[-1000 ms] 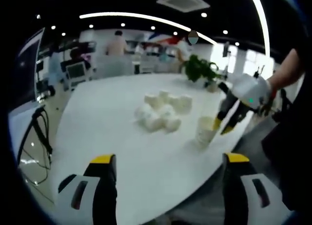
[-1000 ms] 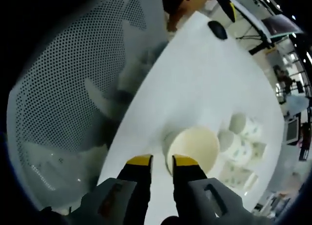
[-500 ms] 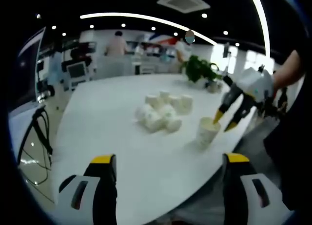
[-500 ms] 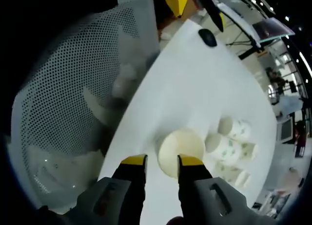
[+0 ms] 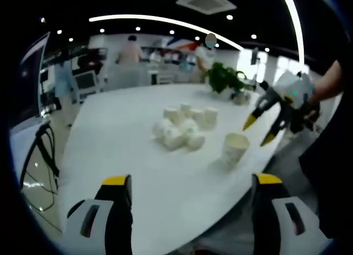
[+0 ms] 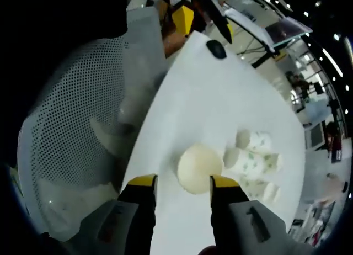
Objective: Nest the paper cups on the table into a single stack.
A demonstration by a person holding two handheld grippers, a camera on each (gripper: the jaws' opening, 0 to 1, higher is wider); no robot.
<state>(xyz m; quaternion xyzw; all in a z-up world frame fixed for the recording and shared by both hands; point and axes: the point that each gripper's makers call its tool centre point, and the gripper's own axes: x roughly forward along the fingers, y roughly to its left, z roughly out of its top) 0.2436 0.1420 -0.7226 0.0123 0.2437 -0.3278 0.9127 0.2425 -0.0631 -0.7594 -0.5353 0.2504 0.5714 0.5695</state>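
An upright paper cup (image 5: 235,149) stands alone near the table's near-right edge; from above its cream mouth (image 6: 198,168) is round. A cluster of several white cups (image 5: 185,125) with green print lies and stands at mid-table, and beside the lone cup (image 6: 255,161). My right gripper (image 6: 182,183) hovers above the lone cup, jaws apart and holding nothing; the left gripper view has it (image 5: 259,131) up and right of the cup. My left gripper (image 5: 191,180) is open over the table's near edge, well short of the cups, and appears far off (image 6: 199,20).
The white table (image 5: 121,144) runs far back and left. A grey mesh chair (image 6: 71,133) sits just off the table edge beside the lone cup. A small black object (image 6: 216,49) lies on the table. A potted plant (image 5: 225,78) stands at the far side. People move about in the background.
My right gripper has let go of the lone cup's rim, spread its jaws and risen away from it. The cup stays standing. My left gripper has not moved.
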